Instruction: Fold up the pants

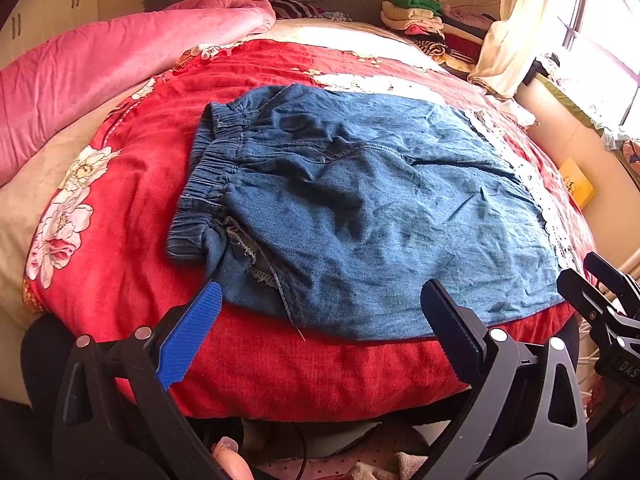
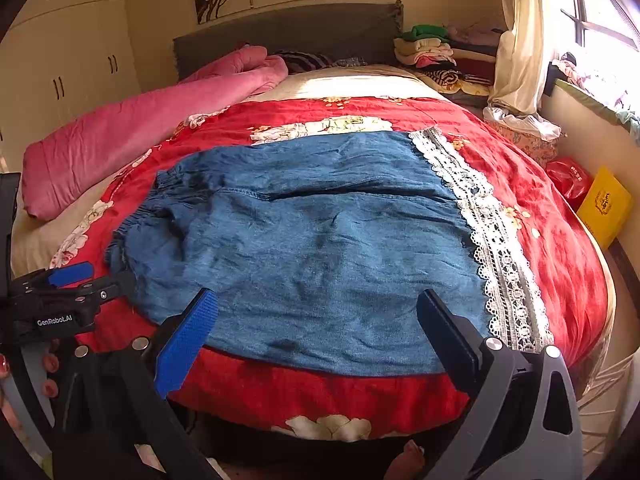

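Tool state: left tool [image 1: 320, 312] and right tool [image 2: 316, 312] both have jaws spread wide, pinching nothing, each hovering at the near edge of the bed over the lower frame.

Pants [image 1: 360, 208], blue denim, lie flat on the red floral bedspread [image 1: 132, 184] at frame centre. The long axis runs left to right across the frame: elastic waistband [image 1: 200, 184] points to the left, leg hems to the right.

The left wrist view shows the waistband gathers and a frayed inner seam at lower left of the garment. The right wrist view shows the full white lace trim [image 2: 492, 248] along the hem at right, plus the left tool at the left frame edge.

Farther back: a pink quilt [image 2: 140, 132] at upper left, stacked clothes [image 2: 432, 52] at upper right.
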`<state>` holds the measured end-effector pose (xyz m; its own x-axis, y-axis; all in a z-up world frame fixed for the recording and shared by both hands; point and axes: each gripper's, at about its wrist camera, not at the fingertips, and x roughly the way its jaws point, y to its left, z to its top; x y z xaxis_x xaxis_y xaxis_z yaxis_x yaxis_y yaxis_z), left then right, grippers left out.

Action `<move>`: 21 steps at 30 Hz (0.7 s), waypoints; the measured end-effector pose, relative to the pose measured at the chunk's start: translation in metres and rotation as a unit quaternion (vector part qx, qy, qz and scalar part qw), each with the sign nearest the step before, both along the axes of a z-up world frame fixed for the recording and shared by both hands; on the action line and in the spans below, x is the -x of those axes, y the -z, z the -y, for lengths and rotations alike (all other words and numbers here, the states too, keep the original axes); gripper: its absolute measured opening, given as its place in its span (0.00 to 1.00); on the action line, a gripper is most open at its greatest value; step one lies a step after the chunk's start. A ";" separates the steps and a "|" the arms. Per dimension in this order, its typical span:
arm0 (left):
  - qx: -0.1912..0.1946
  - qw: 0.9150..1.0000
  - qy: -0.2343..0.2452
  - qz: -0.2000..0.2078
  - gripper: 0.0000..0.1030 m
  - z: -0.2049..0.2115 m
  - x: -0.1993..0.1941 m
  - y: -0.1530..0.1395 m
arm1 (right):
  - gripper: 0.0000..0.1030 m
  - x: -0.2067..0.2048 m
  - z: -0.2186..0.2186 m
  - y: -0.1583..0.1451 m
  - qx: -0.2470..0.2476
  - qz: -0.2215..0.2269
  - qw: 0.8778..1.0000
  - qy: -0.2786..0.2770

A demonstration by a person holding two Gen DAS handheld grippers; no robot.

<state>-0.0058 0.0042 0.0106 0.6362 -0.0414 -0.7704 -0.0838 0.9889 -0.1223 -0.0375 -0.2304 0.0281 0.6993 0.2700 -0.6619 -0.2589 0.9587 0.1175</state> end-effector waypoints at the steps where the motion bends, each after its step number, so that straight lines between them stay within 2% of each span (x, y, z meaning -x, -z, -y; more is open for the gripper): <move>1: -0.001 1.000 0.000 0.000 0.91 0.000 0.000 0.000 | 0.96 0.000 0.000 0.000 0.000 0.001 1.000 0.000; 21: -0.002 1.000 -0.002 0.002 0.91 -0.005 0.000 -0.001 | 0.96 0.001 -0.002 0.002 0.001 -0.001 1.000 -0.002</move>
<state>-0.0053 0.0096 0.0117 0.6391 -0.0358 -0.7683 -0.0879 0.9890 -0.1192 -0.0380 -0.2281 0.0264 0.6969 0.2719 -0.6636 -0.2633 0.9577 0.1158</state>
